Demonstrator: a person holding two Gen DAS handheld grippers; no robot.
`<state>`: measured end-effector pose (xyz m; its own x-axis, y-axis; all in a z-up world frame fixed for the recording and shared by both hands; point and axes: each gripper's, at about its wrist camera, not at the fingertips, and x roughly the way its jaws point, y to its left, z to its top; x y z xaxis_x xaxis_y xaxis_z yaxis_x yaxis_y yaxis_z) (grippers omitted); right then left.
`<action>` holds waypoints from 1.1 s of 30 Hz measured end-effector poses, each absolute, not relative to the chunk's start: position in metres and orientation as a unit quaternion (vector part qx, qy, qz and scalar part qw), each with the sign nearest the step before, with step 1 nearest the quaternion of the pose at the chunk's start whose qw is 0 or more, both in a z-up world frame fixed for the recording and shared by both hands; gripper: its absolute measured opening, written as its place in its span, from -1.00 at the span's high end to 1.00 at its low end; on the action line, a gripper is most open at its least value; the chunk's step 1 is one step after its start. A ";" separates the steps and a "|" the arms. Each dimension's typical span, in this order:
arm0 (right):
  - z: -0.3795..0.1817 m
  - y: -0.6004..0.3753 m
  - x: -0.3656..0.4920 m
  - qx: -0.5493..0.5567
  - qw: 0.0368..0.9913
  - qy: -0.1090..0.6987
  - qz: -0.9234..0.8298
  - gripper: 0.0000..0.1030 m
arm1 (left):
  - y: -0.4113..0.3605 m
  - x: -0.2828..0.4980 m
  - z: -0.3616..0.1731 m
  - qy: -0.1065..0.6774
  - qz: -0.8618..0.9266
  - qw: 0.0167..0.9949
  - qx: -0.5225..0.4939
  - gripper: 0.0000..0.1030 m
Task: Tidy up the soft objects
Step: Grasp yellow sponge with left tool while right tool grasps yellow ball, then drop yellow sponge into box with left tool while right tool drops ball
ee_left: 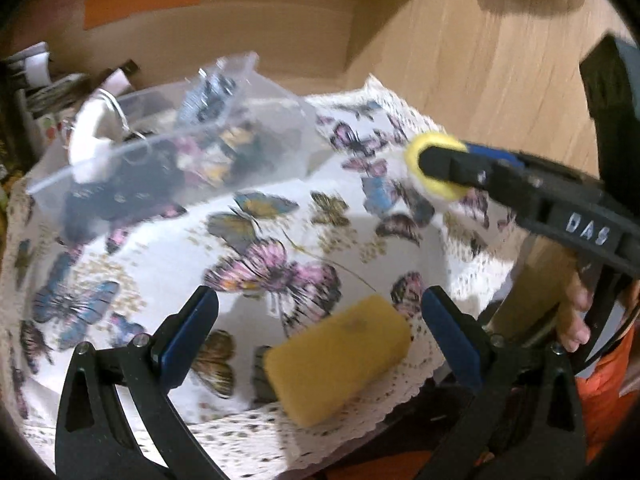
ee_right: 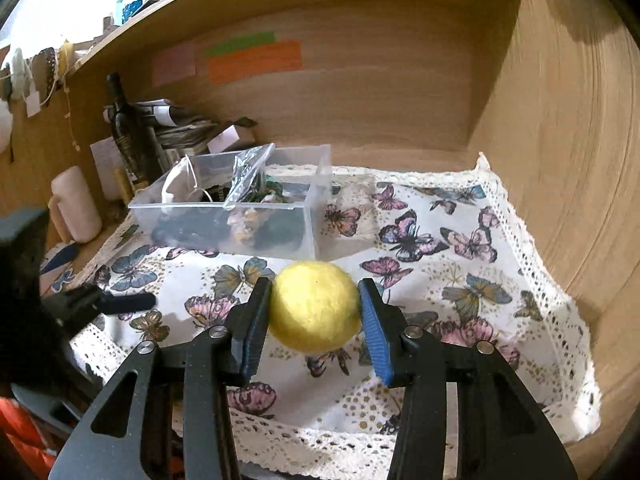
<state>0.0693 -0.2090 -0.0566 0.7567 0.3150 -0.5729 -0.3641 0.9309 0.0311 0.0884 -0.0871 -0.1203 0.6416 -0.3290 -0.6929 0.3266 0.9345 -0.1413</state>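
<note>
My right gripper [ee_right: 315, 312] is shut on a yellow felt ball [ee_right: 314, 306] and holds it above the butterfly cloth [ee_right: 440, 248]. In the left wrist view the same ball [ee_left: 436, 168] shows at the right, pinched by the right gripper [ee_left: 440, 166]. My left gripper [ee_left: 320, 328] is open, and a yellow rectangular sponge [ee_left: 338, 358] lies on the cloth [ee_left: 160, 248] between its fingers, untouched. A clear plastic box [ee_right: 240, 204] with mixed items stands at the back left; it also shows in the left wrist view [ee_left: 168, 152].
The cloth lies in a wooden shelf niche with a back wall [ee_right: 360, 92] and a right side wall [ee_right: 560, 160]. A dark bottle [ee_right: 128, 128], papers and a pale cylinder [ee_right: 76, 204] stand at the left. The left gripper's fingers [ee_right: 120, 302] show at the left edge.
</note>
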 end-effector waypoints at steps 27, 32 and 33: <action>-0.028 -0.158 0.108 -0.052 0.935 0.249 0.245 0.21 | 0.011 0.124 -0.039 0.255 -0.046 0.965 -0.048 -0.13; -0.020 -0.145 0.127 -0.061 0.936 0.238 0.252 0.21 | 0.019 0.152 -0.034 0.261 -0.038 0.964 -0.044 -0.13; -0.020 -0.142 0.132 -0.062 0.936 0.239 0.252 0.21 | 0.019 0.157 -0.035 0.264 -0.038 0.963 -0.043 -0.13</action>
